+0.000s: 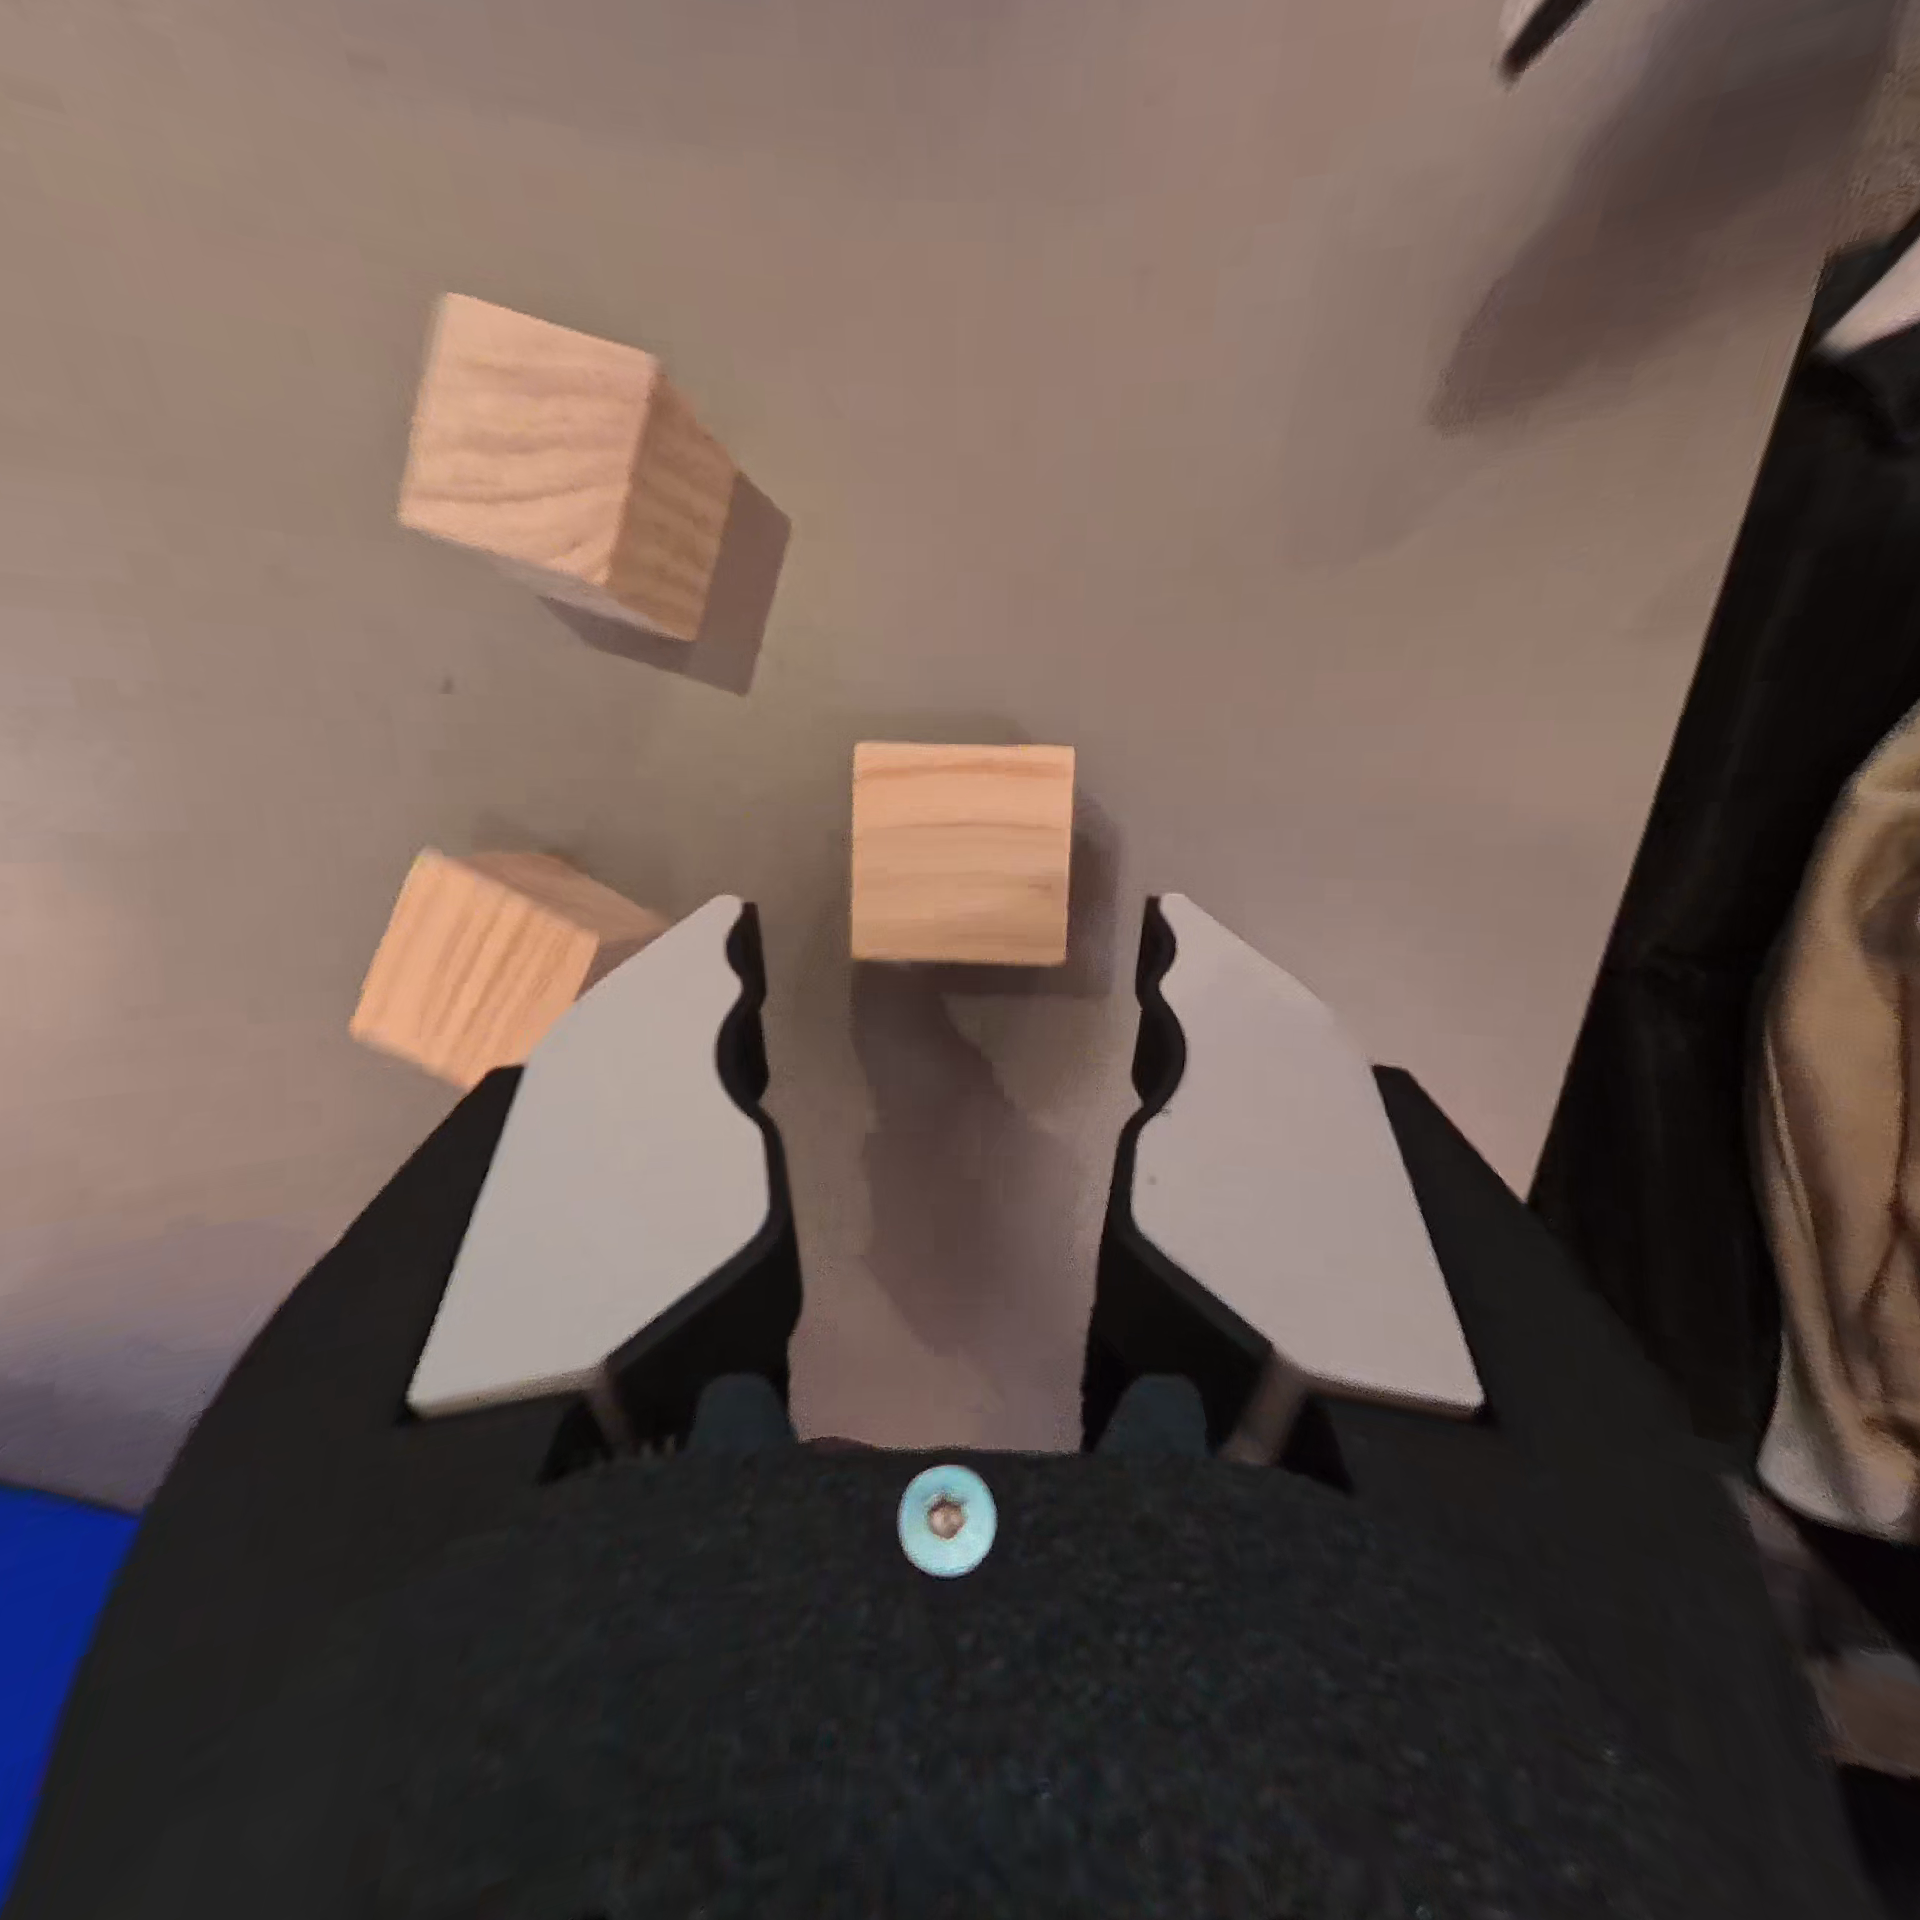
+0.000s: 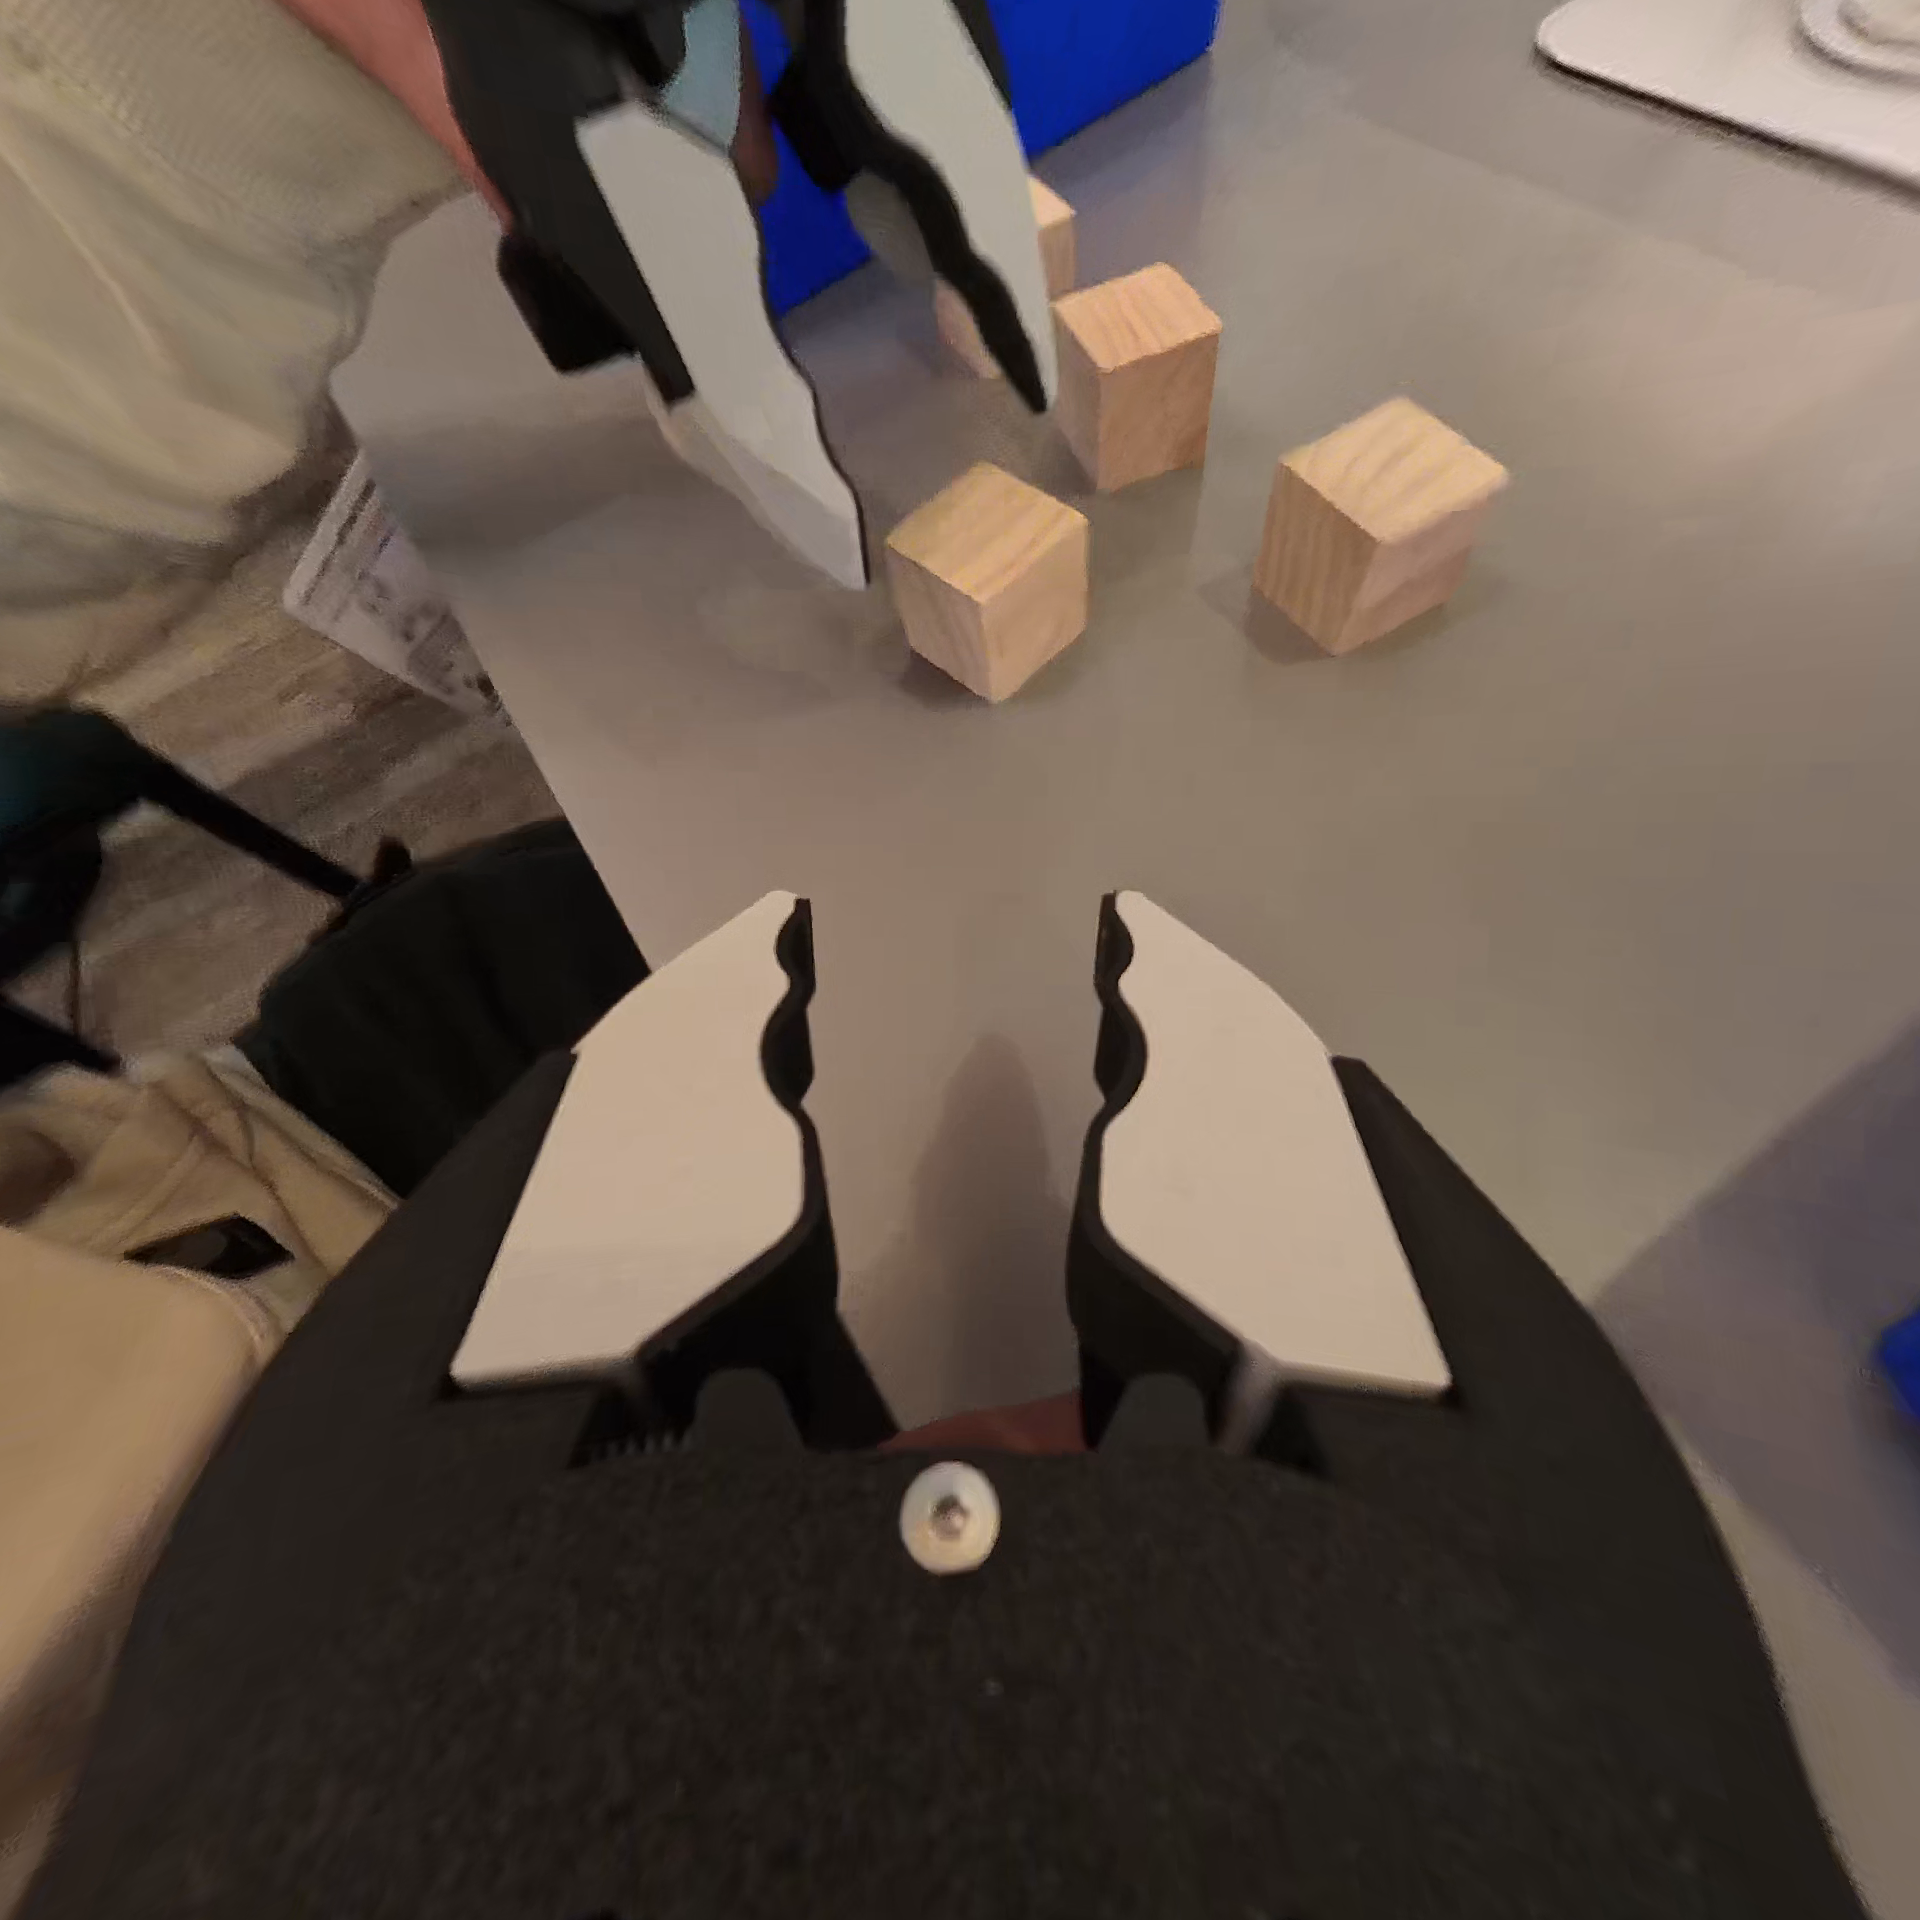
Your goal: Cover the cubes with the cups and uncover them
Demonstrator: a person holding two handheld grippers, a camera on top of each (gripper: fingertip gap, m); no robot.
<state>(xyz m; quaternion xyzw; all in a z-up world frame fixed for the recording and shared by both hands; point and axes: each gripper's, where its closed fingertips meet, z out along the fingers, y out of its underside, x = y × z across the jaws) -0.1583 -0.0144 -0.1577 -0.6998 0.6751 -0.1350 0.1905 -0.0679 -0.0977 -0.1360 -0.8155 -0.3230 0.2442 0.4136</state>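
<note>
Hovering released, left claw frames nearest cube; right claw released, well apart.

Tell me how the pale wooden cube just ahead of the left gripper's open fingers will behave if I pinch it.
The pale wooden cube looks rigid solid wood, so it should not give. Its flat faces rest square on the grey table, so rolling seems unlikely; a push would probably slide it. The left gripper stands wider than the cube, so a clean grip looks plausible.

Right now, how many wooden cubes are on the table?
4, all uncovered: nearest cube, right cube, middle cube, and a far cube half hidden behind the left tool. No cups show.
</note>
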